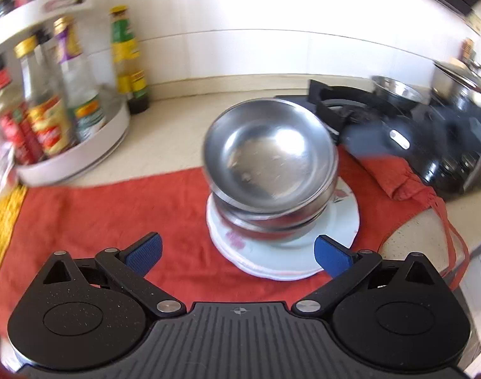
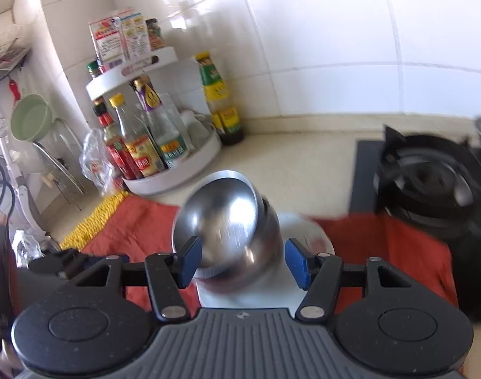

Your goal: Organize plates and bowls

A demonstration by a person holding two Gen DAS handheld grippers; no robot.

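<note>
Steel bowls sit stacked on white flowered plates on a red cloth. The top bowl lies tilted on the stack and is blurred, its hollow facing the left wrist camera. My left gripper hangs open just short of the plates, holding nothing. In the right wrist view the tilted bowl shows its rounded underside just past my right gripper. Its blue pads stand apart in front of the bowl and none visibly presses on it. A grey-blue blur sits at the stack's right edge.
A white two-tier rack of sauce bottles stands at the left, with a tall yellow-label bottle beside it. A black gas stove is at the right, carrying a steel bowl and a lidded pot. A yellow mat borders the cloth.
</note>
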